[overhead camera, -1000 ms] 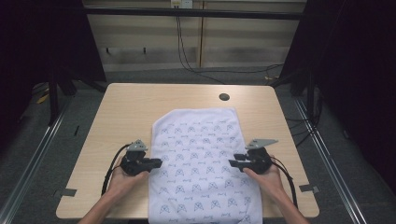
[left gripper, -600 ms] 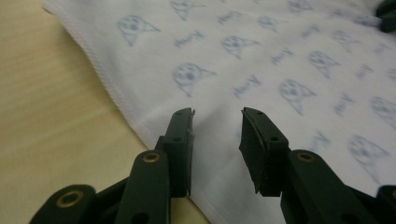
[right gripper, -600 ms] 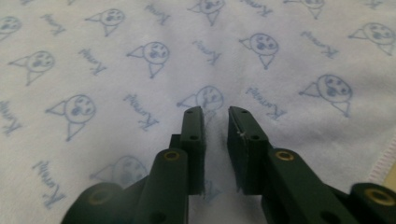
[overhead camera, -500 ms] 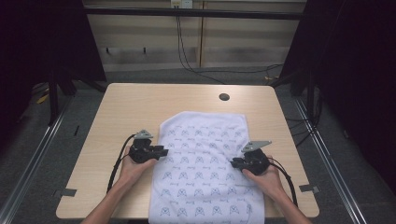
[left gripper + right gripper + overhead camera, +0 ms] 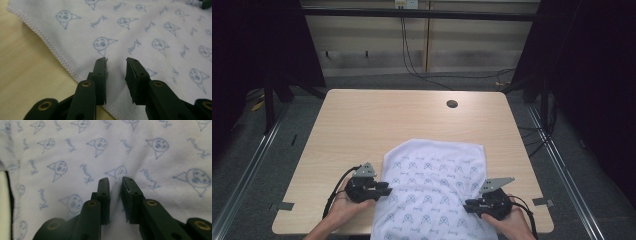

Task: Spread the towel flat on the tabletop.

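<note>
A white cloth (image 5: 432, 185) printed with small blue faces lies on the near half of the wooden table (image 5: 387, 120), and its near end hangs over the front edge. My left gripper (image 5: 387, 190) sits at the cloth's left hem. In the left gripper view the cloth (image 5: 150, 30) lies flat under my gripper (image 5: 116, 61); the jaws have just been closing but stand apart with nothing pinched. My right gripper (image 5: 467, 204) is on the cloth's right side. Its jaws (image 5: 115, 180) have just eased slightly after closing, with a small ridge of cloth (image 5: 100, 157) bunched between them.
A dark round cable hole (image 5: 452, 104) sits in the table's far right part. Bare wood stretches beyond the cloth and along its left. Dark frames and floor cables surround the table.
Both hands have drawn back toward the table's front edge. The cloth has slid with them, so its far edge lies nearer and more of it hangs over the front.
</note>
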`<act>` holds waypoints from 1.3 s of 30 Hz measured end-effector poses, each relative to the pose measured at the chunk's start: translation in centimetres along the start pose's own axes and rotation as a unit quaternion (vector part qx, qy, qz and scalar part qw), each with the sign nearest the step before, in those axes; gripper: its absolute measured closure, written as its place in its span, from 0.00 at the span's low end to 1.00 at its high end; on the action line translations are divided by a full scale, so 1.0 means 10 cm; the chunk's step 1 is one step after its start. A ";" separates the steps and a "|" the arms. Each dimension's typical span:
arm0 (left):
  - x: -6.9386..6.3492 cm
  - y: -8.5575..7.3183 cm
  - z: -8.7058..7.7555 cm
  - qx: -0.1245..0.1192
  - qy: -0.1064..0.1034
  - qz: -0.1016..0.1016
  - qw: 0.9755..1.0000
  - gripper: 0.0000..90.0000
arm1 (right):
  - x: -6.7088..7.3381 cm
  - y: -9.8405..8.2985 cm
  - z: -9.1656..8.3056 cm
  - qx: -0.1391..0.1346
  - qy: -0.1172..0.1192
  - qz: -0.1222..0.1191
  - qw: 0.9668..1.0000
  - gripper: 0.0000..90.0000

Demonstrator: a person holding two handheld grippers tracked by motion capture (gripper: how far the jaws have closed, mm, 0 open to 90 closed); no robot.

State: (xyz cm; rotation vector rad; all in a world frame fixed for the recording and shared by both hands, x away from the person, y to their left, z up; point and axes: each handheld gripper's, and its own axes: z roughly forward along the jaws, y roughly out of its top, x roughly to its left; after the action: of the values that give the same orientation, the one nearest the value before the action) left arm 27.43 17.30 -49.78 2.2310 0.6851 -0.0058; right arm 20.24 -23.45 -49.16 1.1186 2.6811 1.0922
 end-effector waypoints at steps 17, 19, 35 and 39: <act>0.75 0.47 0.05 -0.086 0.072 -0.089 0.990 0.74 | -0.47 0.45 0.27 -0.054 -0.061 0.011 0.997 0.72; 0.85 0.56 0.13 -0.087 0.081 -0.092 0.989 0.70 | -0.50 0.46 0.30 -0.056 -0.064 0.015 0.996 0.72; 0.05 0.70 0.43 -0.034 -0.026 0.043 0.998 0.89 | -0.52 0.44 0.14 -0.083 -0.076 0.020 0.993 0.70; 0.04 0.68 0.47 -0.030 -0.048 0.041 0.998 0.70 | -0.52 0.42 0.16 -0.077 -0.076 0.023 0.994 0.69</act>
State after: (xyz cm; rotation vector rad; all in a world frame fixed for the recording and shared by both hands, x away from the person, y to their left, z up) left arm 31.98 10.54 -48.42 2.1846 0.5346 -0.0506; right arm 27.12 -23.74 -48.88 1.1898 2.4227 1.1462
